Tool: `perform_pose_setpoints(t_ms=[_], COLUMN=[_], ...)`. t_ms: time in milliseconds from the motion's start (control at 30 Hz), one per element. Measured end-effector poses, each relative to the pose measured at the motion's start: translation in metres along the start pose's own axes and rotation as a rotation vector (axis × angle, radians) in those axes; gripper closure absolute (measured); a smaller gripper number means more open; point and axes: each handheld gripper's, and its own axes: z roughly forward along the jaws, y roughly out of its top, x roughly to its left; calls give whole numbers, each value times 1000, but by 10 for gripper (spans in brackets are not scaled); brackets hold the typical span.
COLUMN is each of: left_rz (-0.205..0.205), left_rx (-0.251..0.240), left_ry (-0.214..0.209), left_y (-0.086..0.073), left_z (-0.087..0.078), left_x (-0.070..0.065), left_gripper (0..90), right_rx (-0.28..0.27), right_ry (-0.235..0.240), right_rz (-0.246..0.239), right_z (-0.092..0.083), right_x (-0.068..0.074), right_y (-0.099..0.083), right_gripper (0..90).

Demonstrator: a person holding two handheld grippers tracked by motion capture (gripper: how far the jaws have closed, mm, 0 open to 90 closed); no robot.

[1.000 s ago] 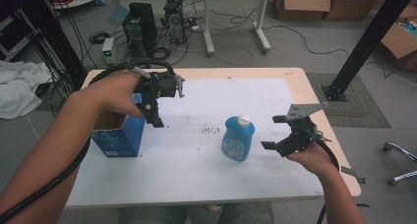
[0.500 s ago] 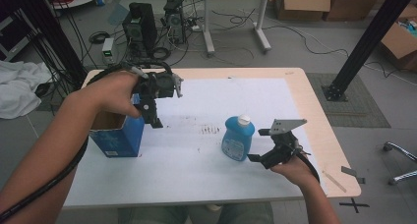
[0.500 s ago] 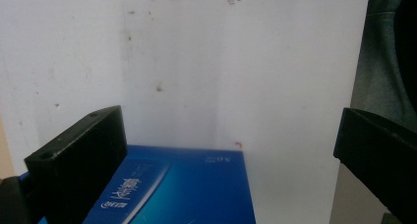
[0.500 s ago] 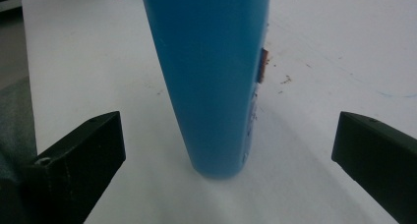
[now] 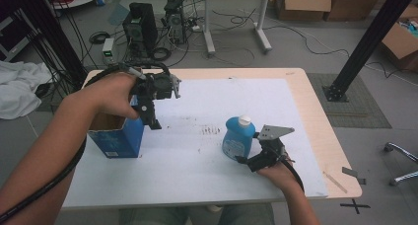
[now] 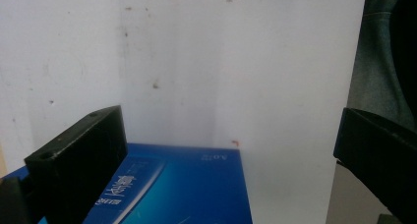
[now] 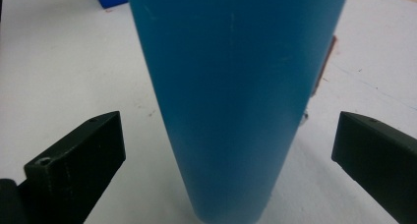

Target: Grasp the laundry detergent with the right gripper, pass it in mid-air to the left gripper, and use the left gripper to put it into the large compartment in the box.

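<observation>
The blue bottle (image 5: 237, 138) stands upright at centre right of the counter (image 5: 300, 96) — the right gripper (image 5: 245, 161) sits just below it, jaws spread wide on either side, not touching. At centre left, the left gripper (image 5: 154, 122) hangs released beside the open blue box (image 5: 118, 138).

overhead forward-down; two close tool-mounted views

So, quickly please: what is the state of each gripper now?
Left gripper: open, holds nothing, over the blue box.
Right gripper: open, jaws either side of the blue bottle, not closed.
</observation>
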Motion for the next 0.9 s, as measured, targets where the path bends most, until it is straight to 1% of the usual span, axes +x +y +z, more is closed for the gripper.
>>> perform_pose_setpoints(t_ms=[233,333,467,767,900], left_rz=[4,3,2,4,5], left_rx=[2,-4,2,-2,5], left_ry=[2,1,1,2,3], left_y=[0,-1,-1,0,0], left_z=[0,0,1,1,2], left_x=[-3,-3,-3,-3,-3], left_gripper=[1,1,1,1,1], right_rx=[-42,-61,-85,-107,-120], right_ry=[-29,-38,-51,-80,-89], right_rz=[3,11,22,13,24], right_z=[7,9,12,19,21], right_x=[-1,-2,-2,1,1], right_y=[-1,-1,-2,-2,-2], right_gripper=[0,0,0,0,31])
